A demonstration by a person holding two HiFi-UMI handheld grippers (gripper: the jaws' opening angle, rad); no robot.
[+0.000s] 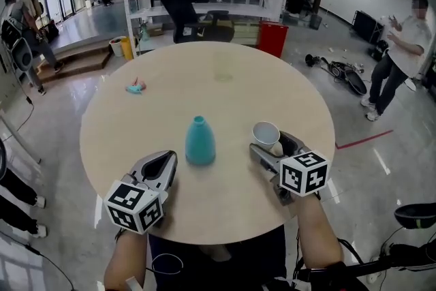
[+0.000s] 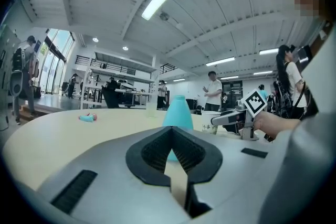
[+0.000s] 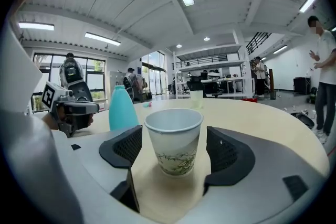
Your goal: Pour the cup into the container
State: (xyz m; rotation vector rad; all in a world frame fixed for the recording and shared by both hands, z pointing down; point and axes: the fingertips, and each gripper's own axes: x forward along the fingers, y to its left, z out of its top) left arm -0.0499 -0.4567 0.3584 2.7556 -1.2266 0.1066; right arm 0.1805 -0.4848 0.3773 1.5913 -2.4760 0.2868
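Paper cup (image 3: 174,136), bamboo-printed, stands untouched between the released right tongs (image 3: 173,144); left tongs (image 2: 171,132) clenched together.

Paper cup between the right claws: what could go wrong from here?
1. The right gripper has its jaws apart on either side of the paper cup; an off-centre or hard squeeze might tip or crumple it.
2. The teal container has a narrow mouth, so the pour could miss onto the table.
3. The left gripper is shut and off the container; a nudge might topple it.
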